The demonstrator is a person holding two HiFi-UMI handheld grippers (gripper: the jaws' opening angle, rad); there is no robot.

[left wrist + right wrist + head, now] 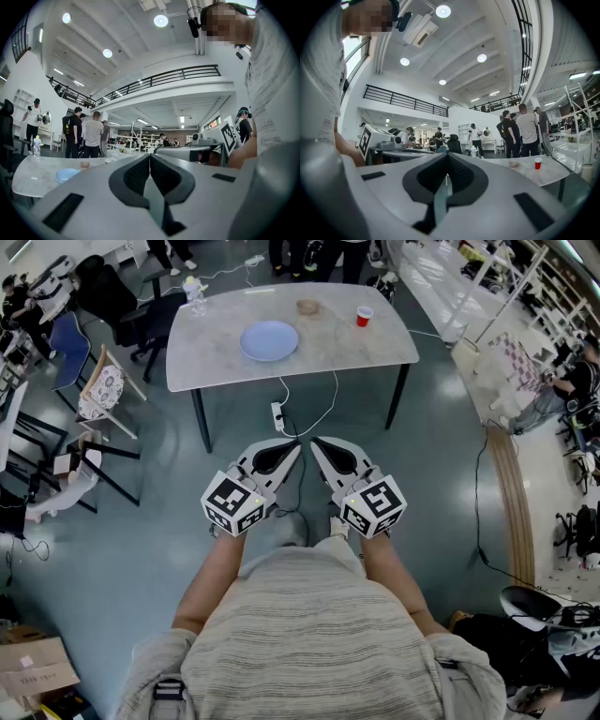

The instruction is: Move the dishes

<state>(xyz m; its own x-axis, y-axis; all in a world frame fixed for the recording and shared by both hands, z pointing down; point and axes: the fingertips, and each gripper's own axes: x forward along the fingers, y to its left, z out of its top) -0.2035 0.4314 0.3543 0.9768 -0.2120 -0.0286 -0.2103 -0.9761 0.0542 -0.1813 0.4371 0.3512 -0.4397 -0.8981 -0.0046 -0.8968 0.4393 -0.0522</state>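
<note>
A pale blue plate (269,339) lies near the middle of the grey marble table (216,357), with a small brown bowl (307,307) and a red cup (364,316) behind it to the right. My left gripper (296,444) and right gripper (315,442) are held side by side in front of my body, well short of the table, tips almost together. Both are shut with nothing between the jaws. The left gripper view shows the plate (67,175) and bowl (85,164) far off; the right gripper view shows the red cup (538,163) and bowl (513,164).
A clear bottle (196,294) stands at the table's back left corner. A power strip and cable (278,414) lie on the floor under the table's front edge. Chairs (103,390) stand at the left, and several people (525,129) stand beyond the table.
</note>
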